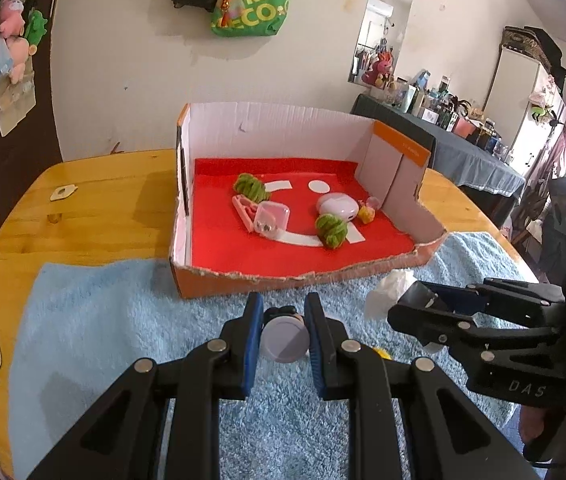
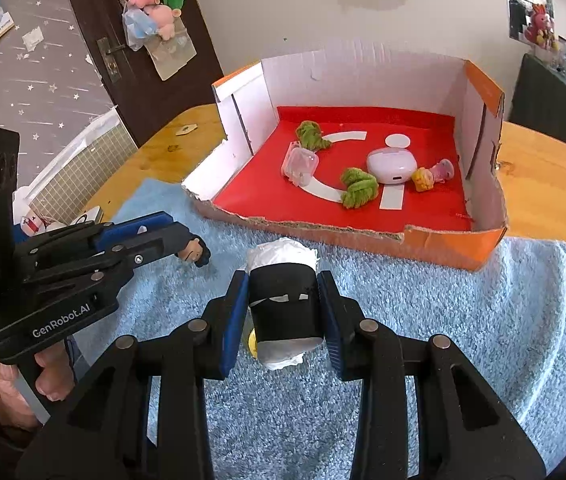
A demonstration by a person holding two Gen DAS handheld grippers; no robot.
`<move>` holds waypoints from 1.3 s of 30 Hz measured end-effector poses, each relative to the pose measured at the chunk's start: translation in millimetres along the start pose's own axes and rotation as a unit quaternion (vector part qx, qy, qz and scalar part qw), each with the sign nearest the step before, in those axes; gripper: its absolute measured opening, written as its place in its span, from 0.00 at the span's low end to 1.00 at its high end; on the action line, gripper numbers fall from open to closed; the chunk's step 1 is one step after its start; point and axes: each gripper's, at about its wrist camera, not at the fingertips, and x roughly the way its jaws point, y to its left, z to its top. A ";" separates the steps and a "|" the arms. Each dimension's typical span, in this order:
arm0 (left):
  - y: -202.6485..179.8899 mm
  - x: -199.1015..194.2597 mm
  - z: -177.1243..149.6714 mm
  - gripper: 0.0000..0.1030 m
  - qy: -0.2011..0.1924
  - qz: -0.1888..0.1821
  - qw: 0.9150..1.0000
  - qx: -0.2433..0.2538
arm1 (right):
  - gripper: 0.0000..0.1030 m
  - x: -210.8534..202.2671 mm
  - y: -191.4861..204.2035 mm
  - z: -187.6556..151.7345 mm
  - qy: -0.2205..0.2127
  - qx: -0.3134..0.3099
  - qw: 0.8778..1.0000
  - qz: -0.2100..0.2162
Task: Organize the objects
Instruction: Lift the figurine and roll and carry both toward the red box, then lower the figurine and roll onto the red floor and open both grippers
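Blue towel (image 1: 123,320) before box (image 1: 243,276): my "GenRobot.AI" left gripper (image 1: 283,334) clamps a figurine (image 1: 285,340); right gripper (image 2: 283,308) grips black-banded white roll (image 2: 283,300).

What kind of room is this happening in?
Probably a lived-in home, perhaps a bedroom: plush toys hang on a dark door, a wall mirror sits above a cluttered side table, and the work happens on a wooden table.

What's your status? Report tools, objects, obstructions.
Left tool shut on small dark-haired figurine. Right tool shut on black-banded white roll. Orange cardboard box ahead, path unobstructed.
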 end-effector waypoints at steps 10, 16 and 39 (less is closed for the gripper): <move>-1.8 4.3 17.2 0.21 -0.007 0.000 1.000 0.002 | 0.32 -1.4 -2.3 10.8 -0.005 -0.002 1.000 -0.001; -2.1 9.4 27.8 0.21 -0.007 -0.003 1.000 0.002 | 0.32 -1.6 -4.1 18.8 -0.006 -0.004 1.000 -0.003; 2.1 44.6 66.5 0.21 0.002 -0.010 1.000 0.005 | 0.32 18.5 -28.5 51.7 0.001 0.003 1.000 -0.008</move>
